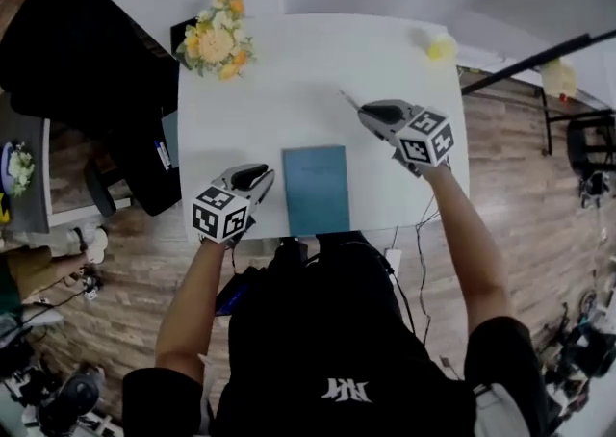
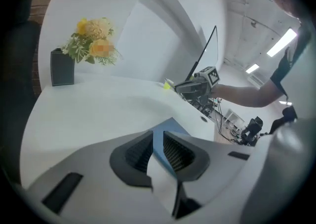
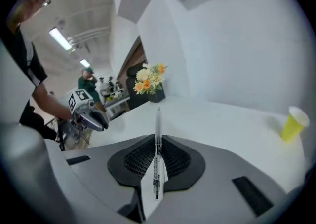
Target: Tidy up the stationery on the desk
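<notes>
A blue notebook (image 1: 316, 190) lies flat near the front edge of the white desk (image 1: 289, 89). My left gripper (image 1: 258, 175) hovers just left of it, apart from it. Its jaws stand a narrow gap apart, and only the notebook (image 2: 170, 125) shows through the left gripper (image 2: 158, 136). My right gripper (image 1: 371, 113) is over the desk's right half, shut on a slim white pen (image 1: 348, 100). In the right gripper view the pen (image 3: 158, 124) sticks straight out from between the pads of that gripper (image 3: 158, 139).
A yellow-and-orange flower bunch (image 1: 217, 40) in a black vase (image 2: 62, 67) stands at the far left corner. A yellow cup (image 1: 441, 47) sits at the far right corner. Black chairs (image 1: 144, 166) stand left of the desk. Cables hang at the right edge.
</notes>
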### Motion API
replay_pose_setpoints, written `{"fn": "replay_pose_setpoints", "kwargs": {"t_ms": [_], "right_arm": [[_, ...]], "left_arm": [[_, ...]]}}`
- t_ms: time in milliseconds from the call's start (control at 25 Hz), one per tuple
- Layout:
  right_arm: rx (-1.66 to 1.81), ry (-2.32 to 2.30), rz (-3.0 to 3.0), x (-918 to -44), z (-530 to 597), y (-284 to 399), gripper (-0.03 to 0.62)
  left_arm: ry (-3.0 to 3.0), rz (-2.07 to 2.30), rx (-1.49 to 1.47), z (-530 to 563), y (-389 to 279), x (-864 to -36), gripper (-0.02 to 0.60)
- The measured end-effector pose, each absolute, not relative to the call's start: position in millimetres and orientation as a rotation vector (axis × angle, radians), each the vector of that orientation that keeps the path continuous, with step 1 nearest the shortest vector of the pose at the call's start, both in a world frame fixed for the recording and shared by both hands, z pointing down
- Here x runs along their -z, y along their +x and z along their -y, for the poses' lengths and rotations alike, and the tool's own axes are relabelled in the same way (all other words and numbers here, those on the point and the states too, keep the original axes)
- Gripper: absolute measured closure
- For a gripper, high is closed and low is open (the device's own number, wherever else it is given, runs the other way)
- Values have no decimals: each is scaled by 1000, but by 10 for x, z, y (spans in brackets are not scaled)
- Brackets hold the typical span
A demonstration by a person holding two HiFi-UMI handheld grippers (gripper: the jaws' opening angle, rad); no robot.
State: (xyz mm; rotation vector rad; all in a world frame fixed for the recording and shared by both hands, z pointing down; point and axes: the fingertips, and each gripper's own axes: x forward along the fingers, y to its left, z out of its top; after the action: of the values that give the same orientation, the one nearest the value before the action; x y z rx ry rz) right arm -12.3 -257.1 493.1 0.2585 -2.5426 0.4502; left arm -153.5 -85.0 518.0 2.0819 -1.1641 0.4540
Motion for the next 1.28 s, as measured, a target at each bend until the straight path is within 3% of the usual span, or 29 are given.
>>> {"fn": "replay_pose_setpoints", "kwargs": {"t_ms": [240, 520, 1280], "right_arm": [[-904, 751, 2480, -5272, 1875, 486, 530], [-1154, 959, 2287, -5765, 1167, 718, 530], [-1244, 994, 2109, -6009, 874, 540, 528]], "left_arm": [[2165, 1034, -484, 654, -1421, -5292, 515], [2228, 921, -563, 522, -1271, -5364, 515], [2238, 942, -486, 352, -1397, -5338, 515]]}}
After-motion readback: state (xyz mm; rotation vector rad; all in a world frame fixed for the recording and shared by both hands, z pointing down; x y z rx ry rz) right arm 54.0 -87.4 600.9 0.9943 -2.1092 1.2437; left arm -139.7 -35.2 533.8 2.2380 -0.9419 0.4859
